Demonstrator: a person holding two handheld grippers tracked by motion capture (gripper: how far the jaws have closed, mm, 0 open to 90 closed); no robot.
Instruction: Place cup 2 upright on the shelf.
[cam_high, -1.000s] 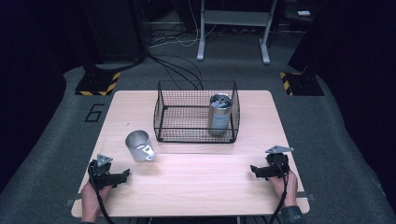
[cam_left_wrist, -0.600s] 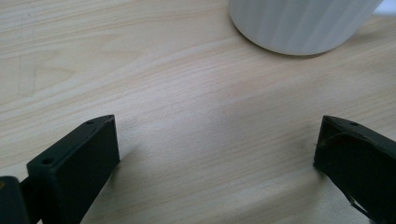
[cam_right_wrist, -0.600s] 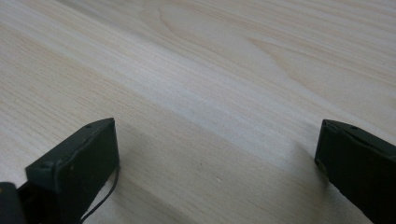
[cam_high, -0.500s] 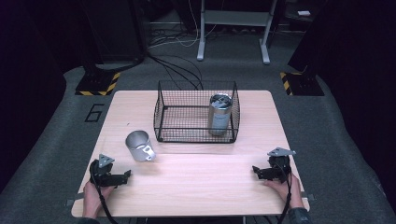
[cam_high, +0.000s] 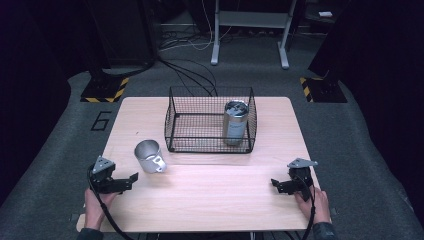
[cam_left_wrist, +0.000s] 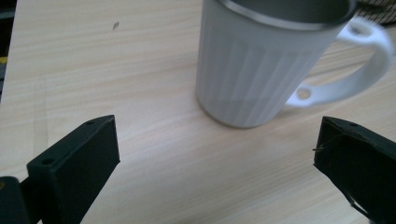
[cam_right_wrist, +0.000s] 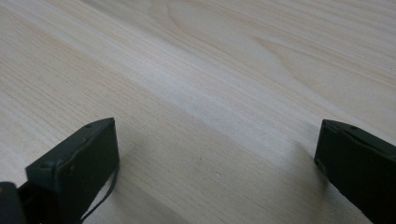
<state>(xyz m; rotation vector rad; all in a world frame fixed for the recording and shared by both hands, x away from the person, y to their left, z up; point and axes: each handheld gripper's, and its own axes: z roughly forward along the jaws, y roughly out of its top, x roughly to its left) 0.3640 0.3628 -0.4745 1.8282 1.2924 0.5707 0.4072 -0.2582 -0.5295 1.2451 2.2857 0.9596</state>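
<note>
Light wood table (cam_high: 210, 200) sitting on grey carpet floor (cam_high: 370, 165), which is showing a dark "6" marking (cam_high: 101, 120) just left of the table's far-left corner. Two yellow-black hazard-striped bases (cam_high: 104, 89) standing beyond the table's far corners, one each side. Black cables (cam_high: 192, 75) trailing across the floor behind the table toward a grey metal frame's legs (cam_high: 216, 32). Room edges fading to black; light falling mainly on the table.

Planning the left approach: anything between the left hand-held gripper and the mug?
Nothing; bare table between the left hand-held gripper and the mug, seen in the left gripper view.
</note>
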